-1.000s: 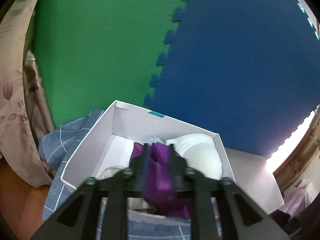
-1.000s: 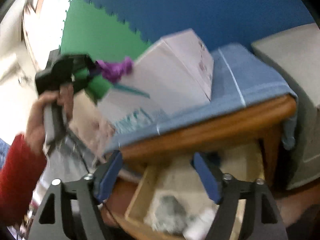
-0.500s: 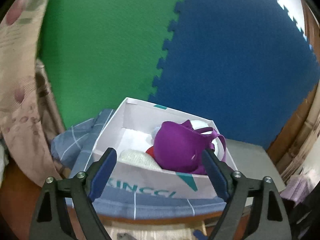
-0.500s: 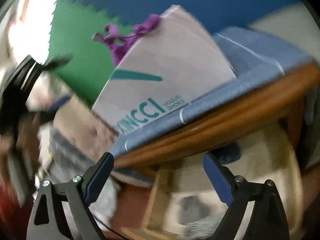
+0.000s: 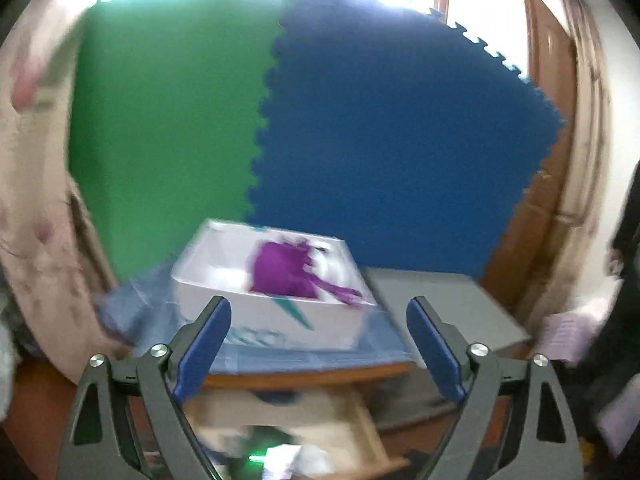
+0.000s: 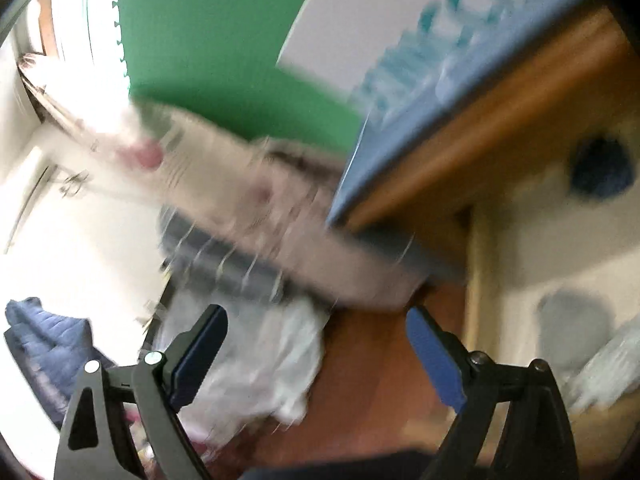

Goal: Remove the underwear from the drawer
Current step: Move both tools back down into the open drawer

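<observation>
Your left gripper (image 5: 318,344) stands wide open with nothing between its blue pads (image 5: 204,346), and your right gripper (image 6: 316,354) is spread just as wide and just as empty.

In the left wrist view, the purple underwear (image 5: 286,270) lies in the white cardboard box (image 5: 276,316) just above centre frame, beyond the fingertips and well clear of them. It is soft, crumpled cloth, with a strap or tail trailing toward the right over the box's front rim. The box sits on a blue checked cloth (image 5: 140,304) covering a wooden tabletop.

The open drawer (image 5: 360,424) is what the next reach turns on. In the left view it lies low in the frame, under the table edge and between the two fingers, its pale wooden walls blurred and its contents an indistinct heap of light fabric. In the right wrist view the drawer (image 6: 520,264) fills the right side of the frame, with a dark blue bundle (image 6: 602,166) at upper right and a grey piece (image 6: 572,320) at lower right, both off to the right of that gripper's line. Blur hides which garment is which. I judge the left gripper better lined up, since the drawer sits straight below its open fingers.
</observation>
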### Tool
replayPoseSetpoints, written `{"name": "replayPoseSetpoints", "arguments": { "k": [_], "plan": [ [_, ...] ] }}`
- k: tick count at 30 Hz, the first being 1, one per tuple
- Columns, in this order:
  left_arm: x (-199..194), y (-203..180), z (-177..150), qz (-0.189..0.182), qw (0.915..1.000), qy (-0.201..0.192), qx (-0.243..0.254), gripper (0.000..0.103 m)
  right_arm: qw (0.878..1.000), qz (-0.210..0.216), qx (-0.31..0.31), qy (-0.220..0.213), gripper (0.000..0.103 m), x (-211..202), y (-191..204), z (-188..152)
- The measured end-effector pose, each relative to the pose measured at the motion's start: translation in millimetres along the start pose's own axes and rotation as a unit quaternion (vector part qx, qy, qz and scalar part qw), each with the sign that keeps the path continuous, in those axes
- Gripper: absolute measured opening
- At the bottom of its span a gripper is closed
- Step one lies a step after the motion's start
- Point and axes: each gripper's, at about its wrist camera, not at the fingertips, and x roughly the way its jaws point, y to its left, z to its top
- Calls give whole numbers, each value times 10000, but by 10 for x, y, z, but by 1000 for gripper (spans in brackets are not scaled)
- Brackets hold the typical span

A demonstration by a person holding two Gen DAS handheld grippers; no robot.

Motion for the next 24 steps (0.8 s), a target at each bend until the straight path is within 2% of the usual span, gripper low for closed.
{"name": "replayPoseSetpoints", "arguments": {
  "k": [1, 2, 4, 5, 8, 9, 10, 11, 13, 14, 16, 19, 20, 22, 24],
  "plan": [
    [-9, -34, 39, 133, 9997, 178, -64, 87, 9999, 55, -29, 154, 93, 16, 40, -77],
    [-40, -85, 85, 275, 9995, 173, 63, 86, 9991, 187, -23, 371, 93, 19, 101, -178],
    [-223, -209, 186, 468, 9975, -308, 437, 88, 9949, 398, -143, 921, 93, 14, 287, -389],
    [-331, -235, 238, 492, 9965, -520, 428, 89, 9937, 363, -312, 1016, 93, -32, 363, -481],
    [-413, -125, 369, 193, 9995, -231, -122, 89, 9912, 348, -518, 1164, 93, -287, 562, -618],
    [-462, -121, 391, 365, 9988, -278, -167, 89, 9909, 332, -453, 1222, 93, -377, 598, -650],
    [-552, -165, 414, 639, 9968, -477, -17, 89, 9906, 357, -362, 1267, 93, -474, 620, -664],
    [-619, -214, 435, 730, 9955, -585, 173, 89, 9896, 491, -164, 1339, 93, -583, 647, -710],
    [-786, -308, 515, 753, 9933, -737, 476, 95, 9867, 476, 6, 1557, 93, -751, 759, -858],
    [-855, -306, 536, 733, 9932, -802, 421, 95, 9863, 442, -28, 1592, 93, -837, 785, -883],
    [-945, -279, 552, 625, 9941, -807, 371, 103, 9884, 186, -270, 1480, 93, -1026, 874, -927],
    [-916, -131, 473, 677, 9957, -583, 258, 103, 9912, -370, -765, 1014, 93, -1306, 835, -791],
    [-834, -56, 408, 738, 9961, -443, 214, 103, 9881, -802, -925, 929, 93, -1374, 777, -701],
    [-665, 77, 231, 809, 9965, -85, 192, 103, 9813, -1239, -1180, 880, 93, -1444, 675, -544],
    [-437, 249, 5, 970, 9948, 258, 169, 103, 9585, -2083, -1631, 1059, 93, -1493, 536, -370]
  ]
}}
